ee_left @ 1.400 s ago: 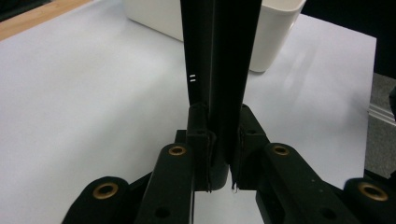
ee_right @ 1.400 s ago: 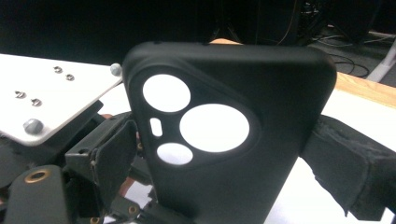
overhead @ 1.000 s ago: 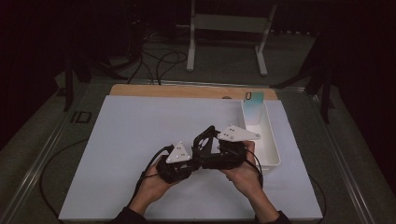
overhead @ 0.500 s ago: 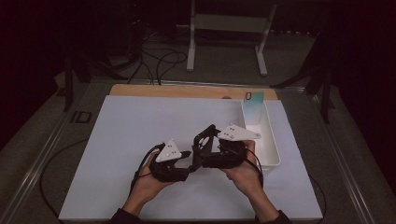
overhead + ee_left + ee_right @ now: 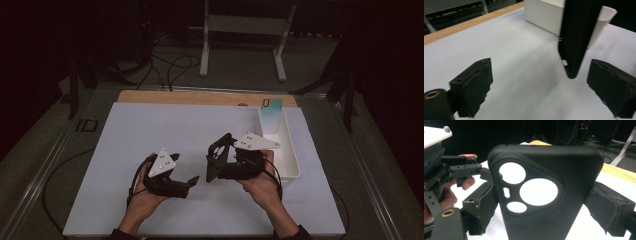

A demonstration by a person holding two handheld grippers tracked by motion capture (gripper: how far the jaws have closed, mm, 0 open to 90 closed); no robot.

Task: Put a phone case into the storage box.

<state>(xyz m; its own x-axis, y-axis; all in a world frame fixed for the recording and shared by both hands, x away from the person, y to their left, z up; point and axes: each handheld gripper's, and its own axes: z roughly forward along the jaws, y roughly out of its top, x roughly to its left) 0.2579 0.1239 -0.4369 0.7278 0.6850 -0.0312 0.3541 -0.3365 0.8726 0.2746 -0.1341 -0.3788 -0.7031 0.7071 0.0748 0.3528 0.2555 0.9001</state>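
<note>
A black phone case (image 5: pixel 544 195) with round camera cut-outs stands upright between the pads of my right gripper (image 5: pixel 546 220), which is shut on its sides. From above, the right gripper (image 5: pixel 216 161) holds the case (image 5: pixel 220 149) over the white mat, just left of the tray. My left gripper (image 5: pixel 192 180) sits a short way to the left, apart from the case. Its jaws have just been opening and stand wide, with nothing pressed between them. In the left gripper view the case (image 5: pixel 576 37) hangs edge-on ahead of the left gripper (image 5: pixel 541 87), near the right-hand pad (image 5: pixel 611 85) but not touching it.
A white oblong tray (image 5: pixel 290 160) lies right of the right hand, with a teal card (image 5: pixel 272 111) standing at its far end. The white mat (image 5: pixel 150 130) covers the table, with a wooden strip (image 5: pixel 200 97) along its far edge.
The left gripper has drawn away to the left from the case and its jaws have spread apart. The right gripper and the case have stayed put.
</note>
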